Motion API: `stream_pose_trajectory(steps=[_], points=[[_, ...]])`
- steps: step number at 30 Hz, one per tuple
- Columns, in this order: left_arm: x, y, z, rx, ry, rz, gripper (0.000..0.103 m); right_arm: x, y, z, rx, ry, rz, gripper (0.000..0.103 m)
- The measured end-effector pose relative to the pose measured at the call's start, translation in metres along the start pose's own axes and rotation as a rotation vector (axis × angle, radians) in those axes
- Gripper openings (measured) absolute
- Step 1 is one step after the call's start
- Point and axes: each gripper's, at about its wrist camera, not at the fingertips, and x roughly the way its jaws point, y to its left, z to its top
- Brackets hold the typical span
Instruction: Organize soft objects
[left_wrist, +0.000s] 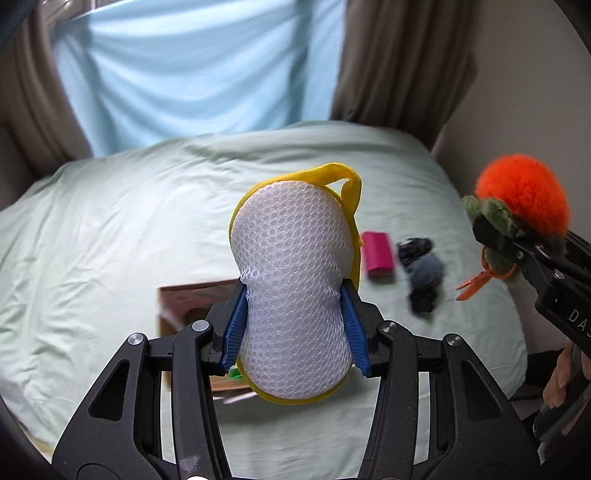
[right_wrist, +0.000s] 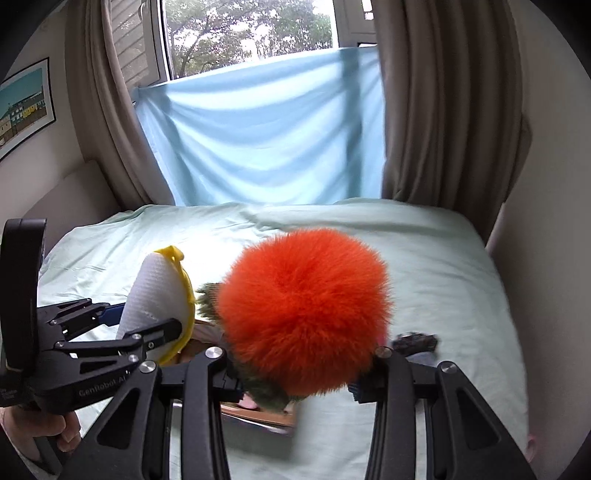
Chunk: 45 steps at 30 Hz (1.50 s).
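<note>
My left gripper (left_wrist: 293, 295) is shut on a white mesh sponge with yellow trim (left_wrist: 291, 266), its blue pads squeezing the sponge's waist, held above the bed. The same sponge (right_wrist: 159, 295) shows at the left of the right wrist view, in the left gripper (right_wrist: 147, 325). My right gripper (right_wrist: 295, 384) is shut on a fluffy orange plush with a green leafy base (right_wrist: 306, 310); its fingertips are hidden by the fur. That plush (left_wrist: 524, 203) appears at the right edge of the left wrist view, with the right gripper (left_wrist: 498, 240) gripping its green part.
A pale green bed sheet (left_wrist: 110, 240) lies below. On it sit a pink block (left_wrist: 376, 256), a dark sock bundle (left_wrist: 423, 273) and an open cardboard box (left_wrist: 184, 306), also seen as the box (right_wrist: 258, 410). Beige curtains (right_wrist: 436, 110) and a blue cloth (right_wrist: 258, 140) hang behind.
</note>
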Motion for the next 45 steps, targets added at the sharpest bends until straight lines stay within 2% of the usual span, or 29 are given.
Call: stream_pose_trajectory(steps=[7, 12, 16, 20, 25, 30, 34, 35, 36, 37, 38, 39, 40, 41, 42, 45], points=[[0.034, 0.09, -0.024, -0.052, 0.082, 0.047, 0.044, 0.062, 0.074, -0.011, 0.037, 0.08, 0.012, 0.037], [0.07, 0.129, -0.043, -0.126, 0.151, 0.051, 0.044, 0.104, 0.097, -0.027, 0.081, 0.166, 0.008, 0.037], [0.104, 0.144, -0.058, -0.171, 0.214, 0.04, 0.044, 0.131, 0.107, -0.043, 0.086, 0.23, -0.015, 0.037], [0.133, 0.142, -0.069, -0.181, 0.287, 0.028, 0.044, 0.157, 0.108, -0.053, 0.091, 0.292, -0.033, 0.037], [0.165, 0.137, -0.076, -0.228, 0.357, -0.01, 0.044, 0.191, 0.089, -0.062, 0.156, 0.369, -0.055, 0.037], [0.202, 0.135, -0.081, -0.242, 0.423, 0.001, 0.044, 0.226, 0.068, -0.073, 0.203, 0.455, -0.086, 0.037], [0.22, 0.135, -0.08, -0.224, 0.46, 0.019, 0.044, 0.25, 0.055, -0.08, 0.232, 0.536, -0.072, 0.037], [0.222, 0.135, -0.078, -0.22, 0.465, 0.021, 0.05, 0.253, 0.053, -0.081, 0.236, 0.544, -0.067, 0.037], [0.224, 0.134, -0.077, -0.212, 0.467, 0.021, 0.068, 0.256, 0.051, -0.082, 0.239, 0.55, -0.068, 0.037], [0.224, 0.132, -0.077, -0.201, 0.464, 0.012, 0.081, 0.259, 0.05, -0.083, 0.241, 0.558, -0.074, 0.039], [0.222, 0.131, -0.076, -0.193, 0.461, 0.009, 0.1, 0.262, 0.049, -0.083, 0.242, 0.572, -0.075, 0.041], [0.219, 0.13, -0.076, -0.182, 0.457, 0.007, 0.103, 0.266, 0.048, -0.084, 0.242, 0.587, -0.075, 0.049], [0.216, 0.128, -0.075, -0.174, 0.455, 0.0, 0.103, 0.269, 0.047, -0.085, 0.249, 0.605, -0.074, 0.068], [0.214, 0.127, -0.075, -0.162, 0.459, -0.008, 0.103, 0.271, 0.045, -0.086, 0.261, 0.616, -0.064, 0.082], [0.211, 0.126, -0.076, -0.148, 0.463, -0.007, 0.103, 0.271, 0.043, -0.087, 0.274, 0.616, -0.046, 0.103], [0.205, 0.126, -0.079, -0.135, 0.461, -0.002, 0.103, 0.266, 0.04, -0.088, 0.281, 0.603, -0.039, 0.103]])
